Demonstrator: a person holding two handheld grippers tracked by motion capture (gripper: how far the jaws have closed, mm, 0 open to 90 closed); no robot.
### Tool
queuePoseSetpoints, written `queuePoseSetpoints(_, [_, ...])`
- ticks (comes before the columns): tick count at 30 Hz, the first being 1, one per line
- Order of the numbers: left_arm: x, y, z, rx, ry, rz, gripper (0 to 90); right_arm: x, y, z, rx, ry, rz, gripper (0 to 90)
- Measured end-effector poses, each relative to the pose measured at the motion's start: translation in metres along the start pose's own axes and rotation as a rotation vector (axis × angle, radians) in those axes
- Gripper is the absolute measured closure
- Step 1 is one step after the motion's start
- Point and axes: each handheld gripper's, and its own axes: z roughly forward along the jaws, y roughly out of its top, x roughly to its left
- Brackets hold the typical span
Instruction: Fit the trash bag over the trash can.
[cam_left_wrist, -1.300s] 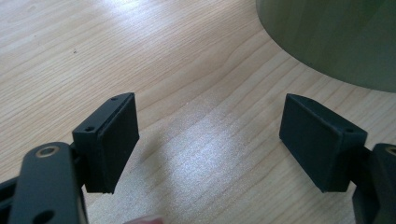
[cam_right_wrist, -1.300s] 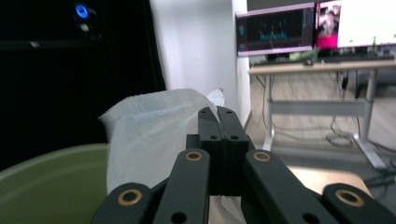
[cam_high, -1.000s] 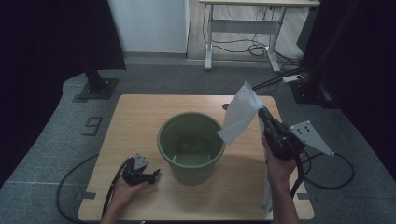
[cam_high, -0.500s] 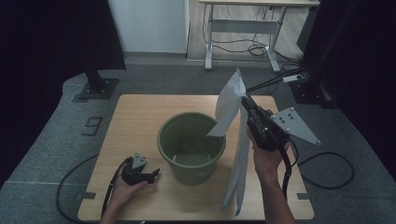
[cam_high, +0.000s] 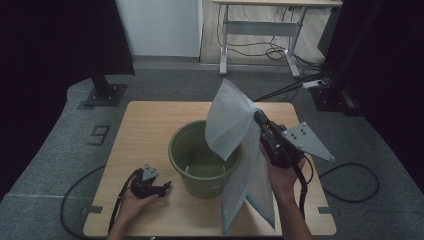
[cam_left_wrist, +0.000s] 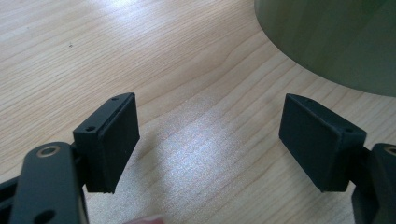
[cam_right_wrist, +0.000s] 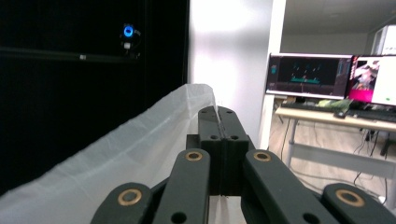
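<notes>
1. Right fingers (cam_right_wrist: 219, 135) are pressed flat together on the edge of a thin white bag (cam_high: 227, 125), as the right gripper view shows; a sliver of the film runs up the seam between them.
2. Left fingers (cam_left_wrist: 114, 140) stand wide apart with nothing between them, only bare wood below.
3. In the high view the right gripper (cam_high: 260, 119) is lifted above the table (cam_high: 150, 120) and points up and away from the person, toward the far side.
4. From that grip the bag hangs: its upper part billows over the right side of the bucket (cam_high: 192, 165), and its lower part drops in front of the bucket's right wall down to the near edge of the table.
5. Standing upright near the middle of the table, the green bucket has its mouth open.
6. Near the front left of the table, the left gripper (cam_high: 162, 187) rests low, just beside the bucket's left side and apart from it.
7. In the left gripper view the bucket wall (cam_left_wrist: 336, 42) curves across the upper right corner, beyond the open jaws.
8. Across the room, in the right gripper view, lit screens (cam_right_wrist: 327, 77) stand on a desk.
</notes>
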Motion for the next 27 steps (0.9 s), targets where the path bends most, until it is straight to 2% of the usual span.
queuePoseSetpoints(6, [-0.001, 0.000, 0.000, 0.002, 0.001, 0.000, 19.9, 0.011, -0.028, 0.005, 0.056, 0.043, 0.002, 88.9])
queuePoseSetpoints(12, [-0.001, 0.001, -0.002, -0.001, 0.000, 0.000, 19.9, 0.023, -0.045, 0.006, 0.102, 0.085, -0.011, 88.8])
queuePoseSetpoints(16, [0.001, 0.004, -0.008, -0.024, -0.007, -0.033, 19.9, 0.033, -0.057, 0.007, 0.136, 0.106, -0.052, 88.8])
queuePoseSetpoints(19, [0.002, 0.006, -0.012, -0.042, -0.013, -0.049, 19.9, 0.038, -0.069, 0.008, 0.164, 0.124, -0.051, 88.8])
queuePoseSetpoints(23, [0.004, 0.007, -0.016, -0.061, -0.043, -0.081, 20.1, 0.045, -0.083, 0.006, 0.194, 0.154, -0.056, 88.7])
queuePoseSetpoints(27, [0.004, 0.008, -0.017, -0.062, -0.047, -0.084, 20.2, 0.051, -0.096, 0.001, 0.212, 0.192, -0.054, 88.7])
